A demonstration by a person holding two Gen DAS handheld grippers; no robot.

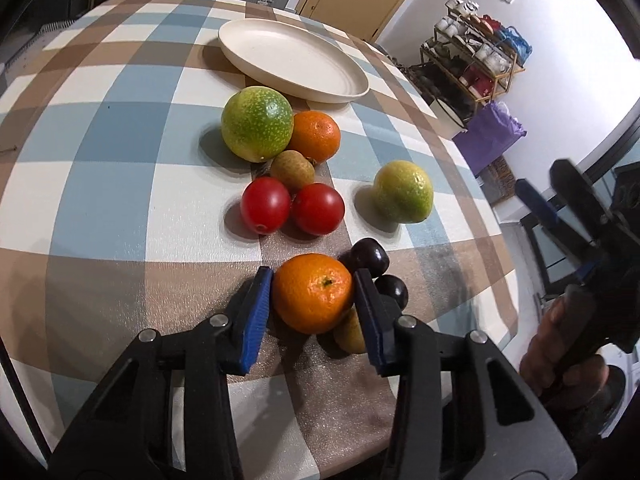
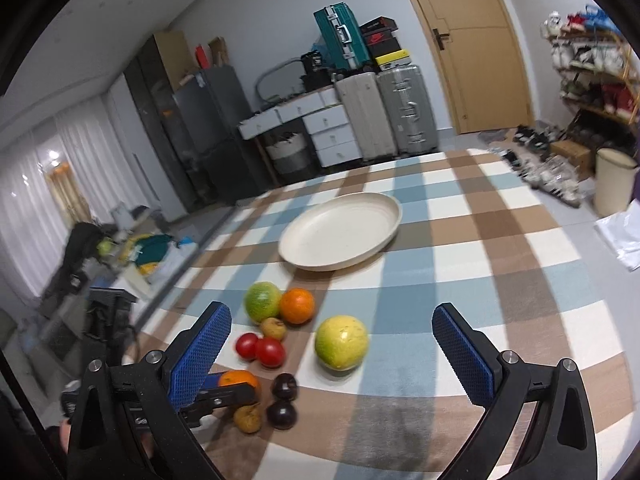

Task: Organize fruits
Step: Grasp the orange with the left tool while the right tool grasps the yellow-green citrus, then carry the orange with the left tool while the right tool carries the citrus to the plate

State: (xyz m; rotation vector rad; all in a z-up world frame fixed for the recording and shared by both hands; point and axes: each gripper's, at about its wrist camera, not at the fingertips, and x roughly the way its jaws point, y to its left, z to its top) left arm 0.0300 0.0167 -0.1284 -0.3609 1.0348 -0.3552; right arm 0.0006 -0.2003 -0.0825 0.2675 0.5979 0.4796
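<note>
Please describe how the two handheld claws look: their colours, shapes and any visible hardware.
Both are alike. The left claw has black plastic arms with triangular cut-outs, silver round pivot pins, and flat blue textured pads on its fingers. The right claw shows the same black frame, silver pins and blue knurled pads. No cables or sleeves are visible.

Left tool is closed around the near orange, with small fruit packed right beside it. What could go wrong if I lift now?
1. The left tool pinches the near orange low on its round sides; it may squirt out.
2. Its right finger sits against the dark plums and a small brown fruit; lifting could send them rolling.
3. The plate lies beyond the fruit cluster, tomatoes included; a low carry could knock it.
</note>
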